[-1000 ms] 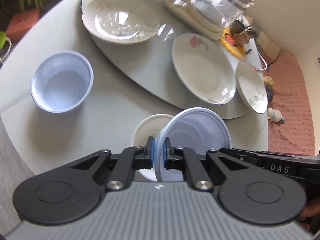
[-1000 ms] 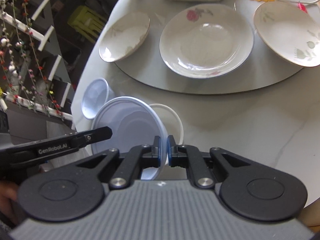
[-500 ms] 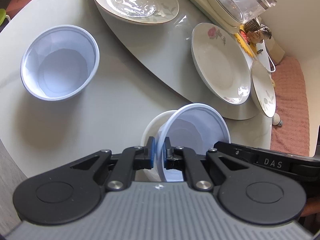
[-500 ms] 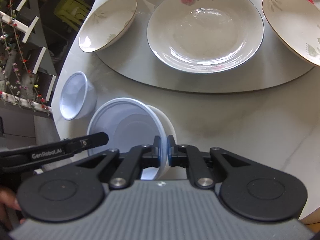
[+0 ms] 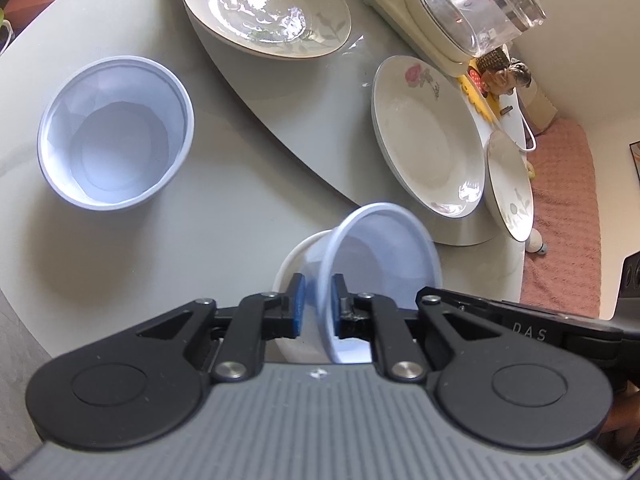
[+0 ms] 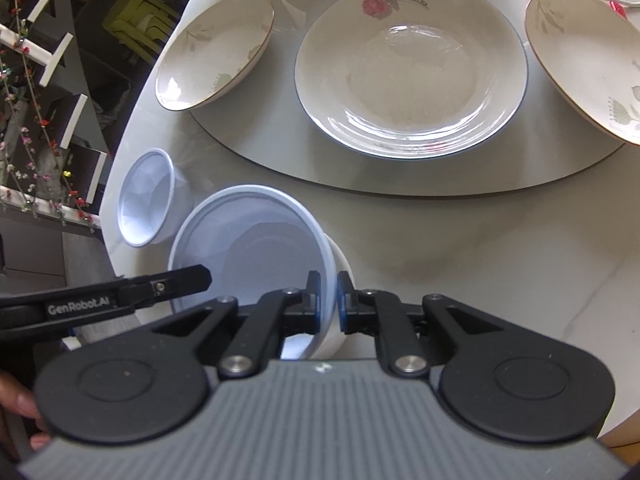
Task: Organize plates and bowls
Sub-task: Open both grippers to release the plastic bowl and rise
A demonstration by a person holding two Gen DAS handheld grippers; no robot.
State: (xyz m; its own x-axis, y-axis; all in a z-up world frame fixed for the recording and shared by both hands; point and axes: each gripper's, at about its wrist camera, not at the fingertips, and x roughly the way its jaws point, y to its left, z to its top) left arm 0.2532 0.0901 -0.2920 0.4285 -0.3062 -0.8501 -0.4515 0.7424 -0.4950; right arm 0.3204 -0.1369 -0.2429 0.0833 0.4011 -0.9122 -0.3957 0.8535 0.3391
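Note:
A pale blue plastic bowl (image 5: 384,264) (image 6: 256,248) sits tilted inside a white bowl (image 5: 300,256) (image 6: 340,264) on the grey table. My left gripper (image 5: 318,304) straddles its near rim. Its jaws are opening, with a gap between the left pad and the rim. My right gripper (image 6: 329,296) holds the opposite rim. Its jaws are just starting to open, and the pads still lie against the plastic. A second blue bowl (image 5: 116,132) (image 6: 146,196) stands alone to the left.
A grey turntable (image 5: 280,92) carries a leaf-pattern plate (image 5: 264,4), a rose plate (image 5: 428,136) (image 6: 412,76) and another leaf plate (image 5: 510,184). A glass kettle (image 5: 472,4) stands at the back. The table edge curves close on the left.
Both grippers have sunk with the blue bowl, which now rests inside the white bowl. The left jaws have parted from the rim, and the right jaws have eased slightly.

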